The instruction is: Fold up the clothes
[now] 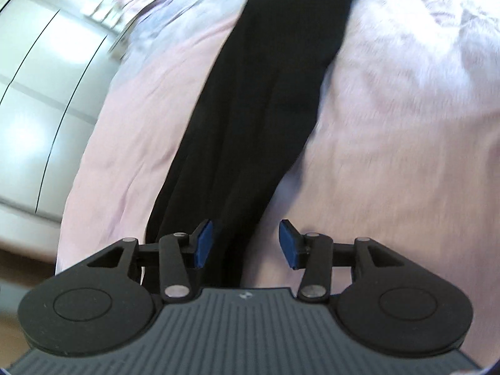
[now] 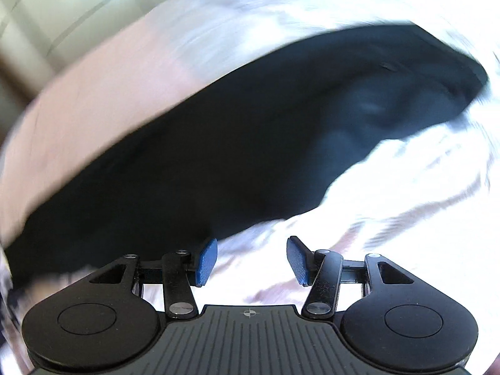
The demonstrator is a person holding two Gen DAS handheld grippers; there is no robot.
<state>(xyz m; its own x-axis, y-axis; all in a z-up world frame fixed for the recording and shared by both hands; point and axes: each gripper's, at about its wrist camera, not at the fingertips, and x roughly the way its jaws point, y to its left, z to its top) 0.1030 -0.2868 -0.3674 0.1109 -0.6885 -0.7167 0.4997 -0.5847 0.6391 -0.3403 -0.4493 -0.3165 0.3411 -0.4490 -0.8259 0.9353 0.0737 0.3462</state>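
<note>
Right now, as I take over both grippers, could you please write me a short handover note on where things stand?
Left gripper: open, nothing between its fingers, hanging over the near end of the black garment.
Right gripper: open and empty, above the pink bedsheet just beside the garment's edge.
Things: the black garment lies as a long narrow strip on the bedsheet, apparently already folded lengthwise; the right wrist view is blurred.
Left to do: likely fold the strip end to end, then smooth it.

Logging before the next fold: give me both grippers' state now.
Left gripper: open, empty, over the black garment.
Right gripper: open, empty.
</note>
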